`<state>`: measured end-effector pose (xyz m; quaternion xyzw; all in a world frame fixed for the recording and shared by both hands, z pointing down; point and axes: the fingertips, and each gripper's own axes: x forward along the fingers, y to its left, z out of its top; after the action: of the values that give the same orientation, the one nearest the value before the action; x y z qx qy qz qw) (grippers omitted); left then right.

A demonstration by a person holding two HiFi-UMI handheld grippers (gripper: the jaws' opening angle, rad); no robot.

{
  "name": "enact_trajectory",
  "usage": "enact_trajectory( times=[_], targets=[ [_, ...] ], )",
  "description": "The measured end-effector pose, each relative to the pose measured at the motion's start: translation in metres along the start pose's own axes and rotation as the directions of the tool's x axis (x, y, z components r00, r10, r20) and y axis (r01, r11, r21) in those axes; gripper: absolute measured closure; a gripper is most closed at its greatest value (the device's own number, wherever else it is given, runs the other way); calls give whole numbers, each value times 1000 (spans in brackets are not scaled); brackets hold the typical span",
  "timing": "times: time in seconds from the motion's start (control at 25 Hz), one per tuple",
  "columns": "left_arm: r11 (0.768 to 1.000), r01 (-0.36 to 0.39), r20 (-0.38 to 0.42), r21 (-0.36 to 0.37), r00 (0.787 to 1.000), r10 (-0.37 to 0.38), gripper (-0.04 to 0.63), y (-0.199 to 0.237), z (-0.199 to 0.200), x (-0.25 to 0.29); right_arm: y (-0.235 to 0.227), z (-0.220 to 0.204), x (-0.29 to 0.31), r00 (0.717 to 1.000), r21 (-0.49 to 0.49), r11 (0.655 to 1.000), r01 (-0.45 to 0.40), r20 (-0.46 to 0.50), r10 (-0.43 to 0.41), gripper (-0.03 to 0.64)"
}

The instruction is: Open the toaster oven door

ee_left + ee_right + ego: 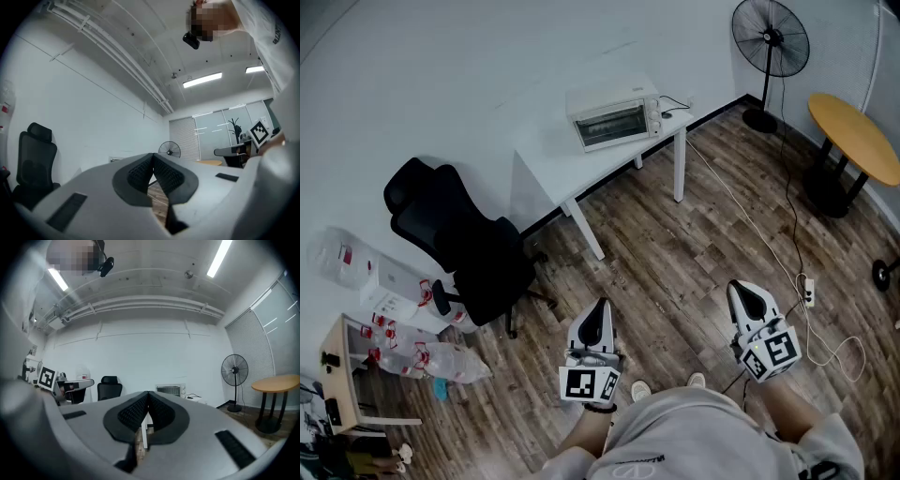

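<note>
A white toaster oven (614, 116) with its glass door closed stands on a white table (572, 169) against the far wall. It shows small in the right gripper view as the toaster oven (169, 390), just above the jaws. My left gripper (600, 307) and right gripper (741, 292) are held close to my body, far from the oven, both pointing toward it. Each is shut with the ribbed pads touching at the tips and nothing between them, as on the left gripper (153, 154) and right gripper (148, 392).
A black office chair (464, 239) stands left of the table. A standing fan (770, 47) and a round wooden table (855, 136) are at the right. A white cable (750, 220) and power strip (808, 291) lie on the wood floor. Bottles and boxes (384, 309) clutter the left.
</note>
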<state>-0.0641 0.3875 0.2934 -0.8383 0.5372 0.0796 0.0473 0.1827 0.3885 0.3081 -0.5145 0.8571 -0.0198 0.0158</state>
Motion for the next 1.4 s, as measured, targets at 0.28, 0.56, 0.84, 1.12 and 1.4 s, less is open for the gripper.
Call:
enact_trajectory(
  times=[0.28,0.56,0.84,1.12,1.4],
  targets=[
    [1000,14,6,16,1000,-15,588,-12,1,2,-4,-2,-3,1000,18,1000,-18,9,18,600],
    [1000,29,5,0,1000,-29,588,-37,2,11,-19,-3,-11,999,41,998,-48,15,48,600],
    [1000,-3,3,-16,1000,3,588,-65,2,25,-49,0,-15,997,51,996,-79,17,78,600],
    [999,-19,-6,-38,1000,19,588,-101,-4,34,-74,-4,-24,991,67,989,-135,22,134,600],
    [999,-34,-37,-39,999,32,588,-108,-12,35,-82,-10,-15,988,85,984,-154,18,153,600]
  ],
)
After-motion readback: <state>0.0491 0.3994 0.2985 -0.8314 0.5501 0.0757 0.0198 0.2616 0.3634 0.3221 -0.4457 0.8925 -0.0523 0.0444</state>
